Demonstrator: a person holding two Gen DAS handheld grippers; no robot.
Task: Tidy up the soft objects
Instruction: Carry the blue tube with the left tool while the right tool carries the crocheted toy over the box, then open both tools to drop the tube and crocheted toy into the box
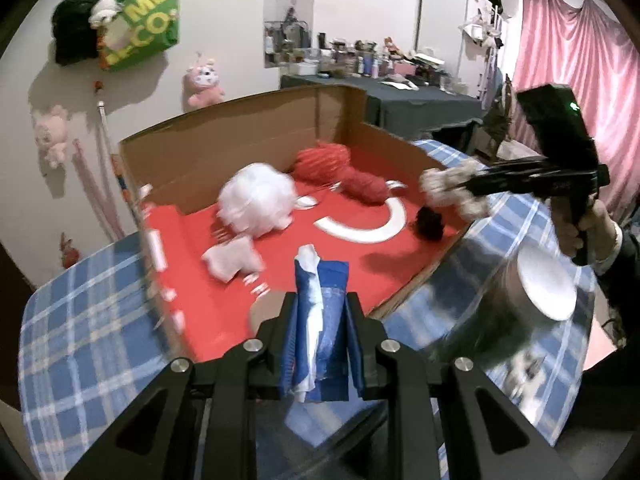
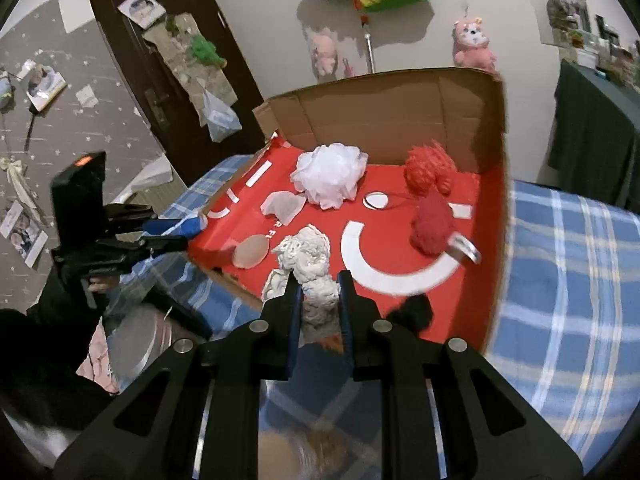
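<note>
Room: a lived-in room is seen, with white walls, a pink curtain [image 1: 568, 52], a dark door [image 2: 172, 60], a green bag [image 1: 140, 20] and pink plush toys [image 1: 204, 80] hung on the wall.
Surface: a blue plaid cloth [image 1: 88, 320] is spread under everything.
Box: an open cardboard box [image 2: 384, 108] is laid on the plaid cloth; its floor is red with white shapes.
Left gripper [image 1: 322, 300]: narrowly closed on a blue-and-white cloth [image 1: 316, 320], which is pinched between the pads and held above the near edge of the box. In the right wrist view the same cloth is seen at the box's left edge.
Right gripper [image 2: 318, 284]: clamped tight on a white fluffy wad [image 2: 312, 264], which is held over the near part of the red floor.
Hand: a hand [image 1: 588, 228] is seen wrapped on the right gripper's handle.
White puff [image 2: 330, 174]: resting on the red floor near the back wall.
Red puff [image 2: 430, 168]: placed in the back right corner, with a darker red bundle [image 2: 432, 224] just in front of it.
Pale pieces: a whitish pad [image 2: 284, 206] and a beige round pad [image 2: 251, 252] are laid on the left part of the floor.
Black tuft [image 2: 416, 312]: lying at the near edge of the red floor, beside the right gripper.
Metal tin [image 1: 540, 284]: stood on the plaid cloth outside the box; it is blurred.
</note>
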